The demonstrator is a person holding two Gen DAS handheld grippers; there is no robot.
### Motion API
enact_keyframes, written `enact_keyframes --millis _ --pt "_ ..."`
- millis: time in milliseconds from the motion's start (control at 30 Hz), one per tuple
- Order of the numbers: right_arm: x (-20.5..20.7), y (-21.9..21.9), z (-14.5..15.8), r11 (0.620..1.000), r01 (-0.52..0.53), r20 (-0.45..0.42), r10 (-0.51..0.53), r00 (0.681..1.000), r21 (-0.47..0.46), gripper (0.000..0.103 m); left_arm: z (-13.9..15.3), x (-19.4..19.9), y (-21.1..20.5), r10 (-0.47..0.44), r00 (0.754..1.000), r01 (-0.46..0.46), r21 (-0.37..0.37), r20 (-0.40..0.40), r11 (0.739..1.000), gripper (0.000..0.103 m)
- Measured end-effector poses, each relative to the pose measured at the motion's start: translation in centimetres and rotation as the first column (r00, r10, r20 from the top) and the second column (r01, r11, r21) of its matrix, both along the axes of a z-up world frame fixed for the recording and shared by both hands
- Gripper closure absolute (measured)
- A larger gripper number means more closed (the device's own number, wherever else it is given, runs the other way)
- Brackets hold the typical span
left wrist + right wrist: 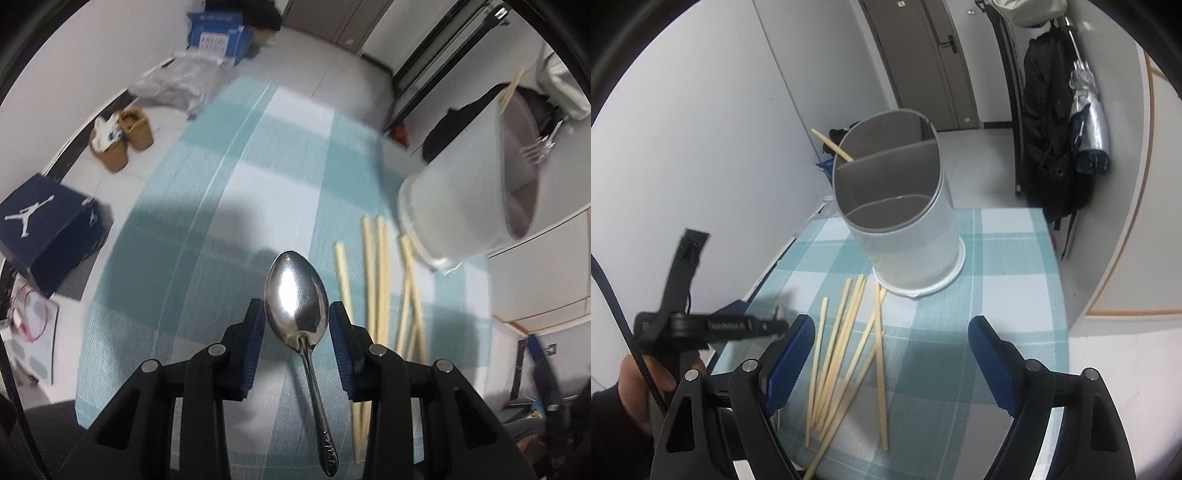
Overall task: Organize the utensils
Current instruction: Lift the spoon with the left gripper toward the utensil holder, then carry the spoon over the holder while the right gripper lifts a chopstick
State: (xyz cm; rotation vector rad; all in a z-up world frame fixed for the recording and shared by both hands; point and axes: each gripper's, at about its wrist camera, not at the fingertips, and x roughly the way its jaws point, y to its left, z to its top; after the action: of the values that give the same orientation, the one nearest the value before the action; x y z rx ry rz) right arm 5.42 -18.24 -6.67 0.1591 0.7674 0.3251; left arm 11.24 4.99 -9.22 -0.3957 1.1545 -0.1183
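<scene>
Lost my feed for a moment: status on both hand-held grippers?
Left hand-held gripper shut on spoon. Right hand-held gripper open above loose chopsticks. Holder ahead, unobstructed.

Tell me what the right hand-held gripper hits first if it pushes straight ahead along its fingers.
Probably the loose chopsticks on the checked tablecloth; the right hand-held gripper stands open and angled down at them. The white utensil holder lies beyond. Depth is uncertain.

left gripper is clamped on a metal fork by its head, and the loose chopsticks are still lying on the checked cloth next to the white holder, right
Not quite: the left gripper is clamped on a metal spoon, not a fork, its pads on either side of the bowl, as the left wrist view shows. The rest holds: the loose chopsticks lie on the checked cloth next to the white holder.
</scene>
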Motion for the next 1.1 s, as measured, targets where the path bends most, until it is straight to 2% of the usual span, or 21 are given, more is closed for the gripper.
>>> enact_keyframes --millis 200,300,400,500,533,600,633,800,900,967,1033,1067,1100 --pt "0.8 1.4 -0.8 0.999 -0.032 -0.055 0.033 0.998 0.015 0.021 2.0 -1.3 1.2 0.005 0.989 -0.001 -0.026 0.149 1.000 0.073" --pt "1.7 2.8 -0.8 0.997 -0.073 -0.086 0.074 0.993 0.018 0.030 2.7 -1.6 2.4 0.029 0.979 -0.015 -0.071 0.200 0.997 0.073" --pt "2.7 5.1 -0.9 0.991 -0.131 -0.105 0.129 0.986 -0.017 0.040 3.2 -2.0 4.0 0.080 0.968 -0.054 -0.114 0.238 0.992 0.073" --pt "4.2 7.2 -1.5 0.986 -0.169 -0.132 0.167 0.977 -0.010 0.048 3.6 -2.1 5.2 0.111 0.955 -0.082 -0.116 0.274 0.990 0.073" --pt "5.0 8.0 -1.9 0.984 -0.179 -0.153 0.176 0.973 -0.010 0.055 3.7 -2.1 5.6 0.125 0.951 -0.091 -0.130 0.284 0.987 0.073" --pt "6.2 9.6 -2.6 0.980 -0.201 -0.192 0.194 0.962 -0.014 0.062 4.3 -2.5 6.1 0.139 0.943 -0.098 -0.146 0.304 0.984 0.073" --pt "6.6 10.4 -2.8 0.977 -0.213 -0.204 0.204 0.957 -0.023 0.062 4.5 -2.7 6.3 0.145 0.938 -0.103 -0.145 0.315 0.984 0.073" --pt "9.0 14.0 -4.8 0.958 -0.256 -0.263 0.216 0.940 -0.128 0.068 5.6 -3.4 7.2 0.157 0.914 -0.115 -0.132 0.373 0.985 0.073" --pt "9.8 15.3 -5.9 0.941 -0.272 -0.288 0.208 0.935 -0.204 0.068 6.0 -3.5 8.0 0.168 0.907 -0.116 -0.154 0.386 0.981 0.073" --pt "10.0 16.0 -6.8 0.921 -0.281 -0.295 0.199 0.934 -0.268 0.069 6.4 -3.8 8.4 0.174 0.896 -0.123 -0.148 0.409 0.981 0.073" --pt "10.2 16.2 -7.3 0.913 -0.267 -0.294 0.175 0.940 -0.308 0.069 6.3 -3.8 8.7 0.177 0.896 -0.119 -0.164 0.408 0.979 0.073" --pt "10.1 16.2 -7.2 0.913 -0.256 -0.272 0.171 0.947 -0.319 0.070 6.1 -3.8 8.9 0.184 0.898 -0.120 -0.180 0.400 0.976 0.073" --pt "10.0 16.4 -7.3 0.911 -0.261 -0.276 0.174 0.945 -0.319 0.083 5.9 -3.7 9.0 0.190 0.901 -0.123 -0.191 0.390 0.974 0.073"
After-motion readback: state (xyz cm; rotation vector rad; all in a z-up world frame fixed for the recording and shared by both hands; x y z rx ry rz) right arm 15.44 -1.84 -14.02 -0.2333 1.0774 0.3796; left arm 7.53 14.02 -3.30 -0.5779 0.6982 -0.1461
